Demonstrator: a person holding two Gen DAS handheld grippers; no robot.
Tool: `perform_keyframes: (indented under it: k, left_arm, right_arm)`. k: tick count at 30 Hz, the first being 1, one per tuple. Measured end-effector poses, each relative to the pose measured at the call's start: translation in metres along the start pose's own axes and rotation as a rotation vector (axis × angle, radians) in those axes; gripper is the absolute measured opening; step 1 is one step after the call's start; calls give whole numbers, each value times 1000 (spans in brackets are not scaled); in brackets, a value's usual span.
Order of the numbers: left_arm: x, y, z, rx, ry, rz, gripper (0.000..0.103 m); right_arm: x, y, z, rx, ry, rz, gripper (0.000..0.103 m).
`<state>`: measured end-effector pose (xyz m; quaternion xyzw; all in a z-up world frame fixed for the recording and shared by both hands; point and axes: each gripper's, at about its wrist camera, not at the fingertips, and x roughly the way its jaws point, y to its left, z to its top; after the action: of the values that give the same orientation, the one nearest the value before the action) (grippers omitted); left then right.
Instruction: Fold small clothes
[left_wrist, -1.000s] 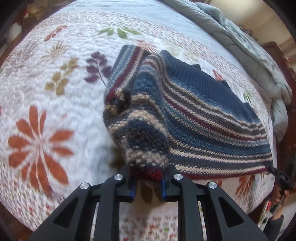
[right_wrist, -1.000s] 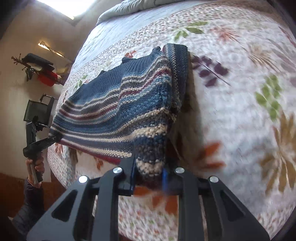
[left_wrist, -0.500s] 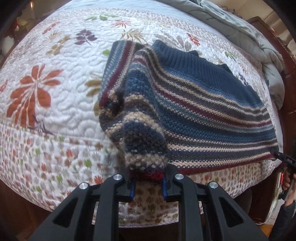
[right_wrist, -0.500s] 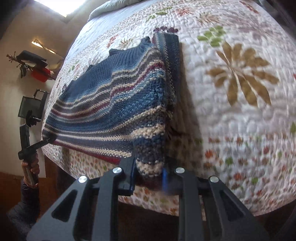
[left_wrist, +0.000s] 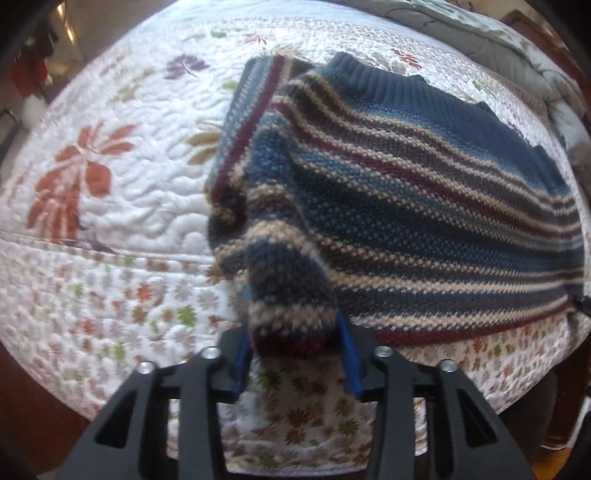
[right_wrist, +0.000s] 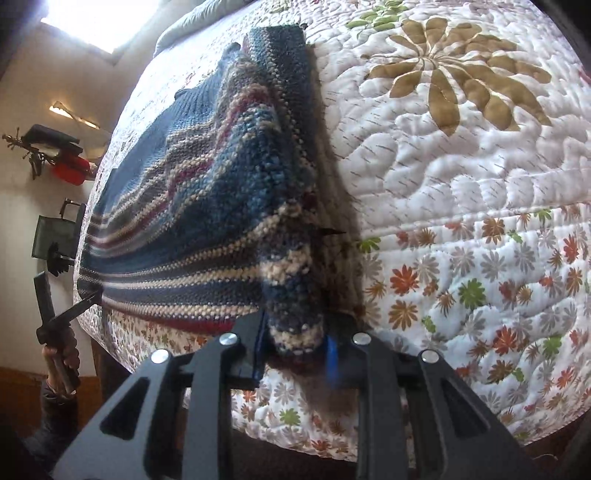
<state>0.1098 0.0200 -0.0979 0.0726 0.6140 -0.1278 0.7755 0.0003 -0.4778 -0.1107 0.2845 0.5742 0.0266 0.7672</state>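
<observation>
A striped knit sweater (left_wrist: 406, 206) in blue, tan and dark red lies spread on the quilted bed (left_wrist: 110, 155), its hem at the bed's near edge. My left gripper (left_wrist: 295, 356) has the hem's left corner between its blue pads (left_wrist: 351, 358). Its jaws are opening and stand wider than the cloth. My right gripper (right_wrist: 295, 350) has the other hem corner of the sweater (right_wrist: 207, 206) between its jaws. They are opening too, with the knit still touching both pads. The left gripper (right_wrist: 88, 299) also shows in the right wrist view, at the far hem corner.
The floral quilt (right_wrist: 461, 147) drops over the bed's near edge just under both grippers. A grey duvet (left_wrist: 480, 33) is bunched at the far side. A person's hand (right_wrist: 59, 354) grips the left tool. A red and black object (right_wrist: 70, 170) hangs on the wall.
Both grippers have drawn the hem toward the bed's near edge and come lower. The left jaws have spread well apart; the right jaws have widened slightly.
</observation>
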Motion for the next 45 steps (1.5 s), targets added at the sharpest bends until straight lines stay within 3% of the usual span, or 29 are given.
perform_keyframes:
  k: [3,6,9,12,18,22,28,29,32,34,36,39,43,45]
  left_arm:
    - [-14,4,-5,5,0,19,49]
    - [-43,26,-12,-41,-41,41,55]
    - [-64,38,-4,-64,-102,59,55]
    - [-72,33,26,-35,-141,84,55]
    - [-34,4,113,27,-142,43,57]
    - [-11,0,156,68,-121,17,57]
    - [17,0,182,141,-90,3,62]
    - [22,-2,187,147,-86,-3,62]
    - [28,-10,193,169,-88,-50,62]
    - [31,-19,194,183,-84,-91,59]
    - [36,-25,195,185,-56,-130,31]
    - [37,-26,195,150,-67,-121,14]
    - [23,-10,196,56,-133,-163,11]
    - [24,-8,195,62,-125,-169,11]
  right_arm:
    - [-15,10,-3,-8,-26,-44,43]
    - [-46,26,0,-98,-105,-120,48]
    - [-68,40,19,-122,-146,-73,52]
    - [-74,55,47,-158,-175,-80,52]
    - [-37,98,128,-209,-156,-47,52]
    - [0,117,171,-269,-103,-123,52]
    - [40,115,197,-295,-37,-165,53]
    - [44,114,199,-298,-30,-161,51]
    - [55,118,197,-322,7,-130,22]
    - [60,122,193,-354,23,-134,1]
    - [59,127,190,-371,20,-118,0]
    - [40,133,193,-363,-47,-59,0]
    - [13,135,208,-354,-140,-39,1]
    - [12,129,214,-339,-131,-75,14]
